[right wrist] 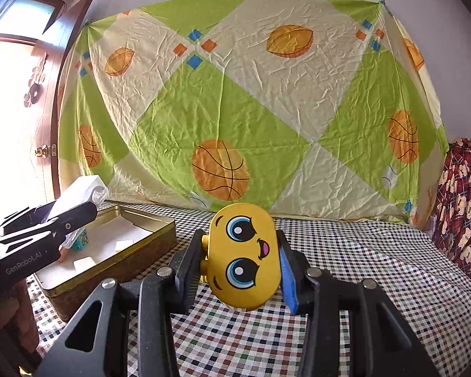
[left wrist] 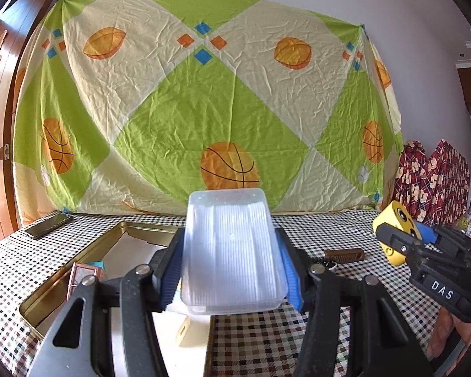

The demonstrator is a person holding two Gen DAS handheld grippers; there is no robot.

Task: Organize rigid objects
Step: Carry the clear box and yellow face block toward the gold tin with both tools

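Tin (left wrist: 88,251) sits open at the left of the checked tabletop (left wrist: 329,229), likely the place for the loose items. Above its near edge, the left hand-held gripper (left wrist: 232,270) clamps a clear plastic box (left wrist: 232,251), lifted clear. Further right, the right hand-held gripper (right wrist: 241,270) pinches a yellow face toy (right wrist: 243,254) by its sides, held above the cloth.

We're in a home room: wooden door (right wrist: 51,119) with brass knob at frame left, basketball-print bedsheet (left wrist: 204,100) pinned over the wall, checkered tablecloth (right wrist: 361,267) across the bottom
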